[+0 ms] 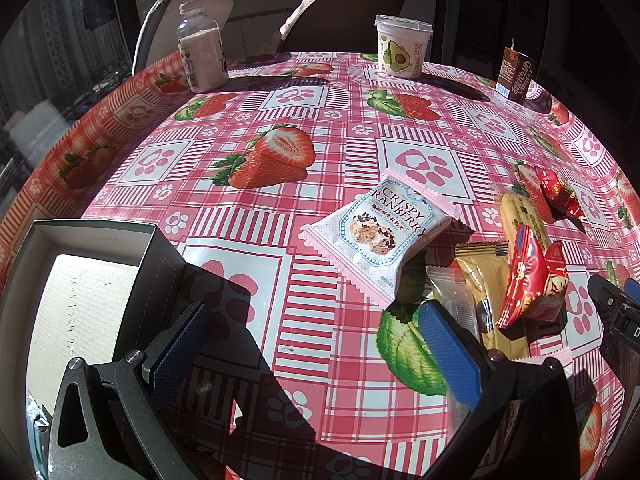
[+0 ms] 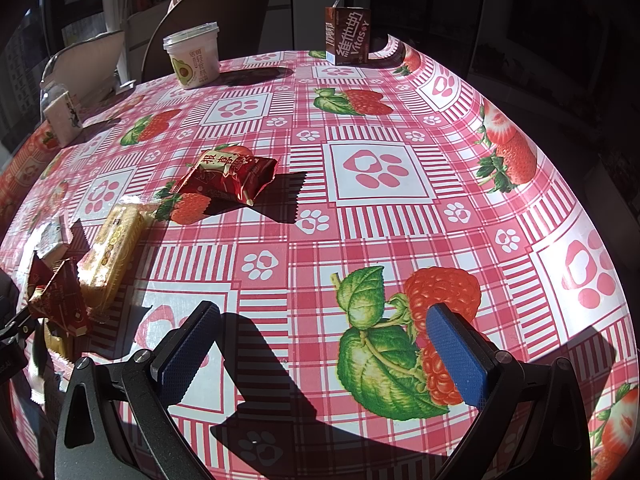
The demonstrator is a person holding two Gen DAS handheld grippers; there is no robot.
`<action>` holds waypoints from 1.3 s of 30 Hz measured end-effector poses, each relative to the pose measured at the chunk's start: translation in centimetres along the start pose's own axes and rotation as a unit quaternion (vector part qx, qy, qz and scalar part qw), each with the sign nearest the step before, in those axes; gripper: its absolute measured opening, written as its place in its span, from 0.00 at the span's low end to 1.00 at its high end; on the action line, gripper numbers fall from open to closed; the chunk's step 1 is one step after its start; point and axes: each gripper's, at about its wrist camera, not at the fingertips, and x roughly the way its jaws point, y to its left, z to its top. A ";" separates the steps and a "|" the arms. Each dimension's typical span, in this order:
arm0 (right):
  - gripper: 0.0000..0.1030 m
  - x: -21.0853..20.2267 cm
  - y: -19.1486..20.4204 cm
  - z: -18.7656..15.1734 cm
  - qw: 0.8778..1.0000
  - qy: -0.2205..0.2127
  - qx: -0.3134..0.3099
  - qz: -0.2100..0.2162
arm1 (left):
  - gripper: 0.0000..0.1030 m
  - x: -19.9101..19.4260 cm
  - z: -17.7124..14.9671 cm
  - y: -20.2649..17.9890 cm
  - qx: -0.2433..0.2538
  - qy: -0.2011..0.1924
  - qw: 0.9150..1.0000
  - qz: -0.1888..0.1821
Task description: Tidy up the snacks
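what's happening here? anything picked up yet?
Nothing yet. Both the left gripper and right gripper hover over the table with jaws open and empty. Loose snacks lie to the left gripper's right: a Crispy Cranberry packet, a biscuit pack and red packets. An open box sits at left, with nothing visible inside.
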 end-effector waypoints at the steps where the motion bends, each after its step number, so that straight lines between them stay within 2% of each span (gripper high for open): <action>1: 1.00 0.0 0.0 0.0 1.000 0.000 0.000 0.000 | 1.00 0.0 0.0 0.0 0.000 0.000 1.000 0.000; 39: 1.00 0.0 0.0 0.0 1.000 0.000 0.000 0.000 | 1.00 -0.4 0.2 0.1 -0.001 0.000 1.000 -0.001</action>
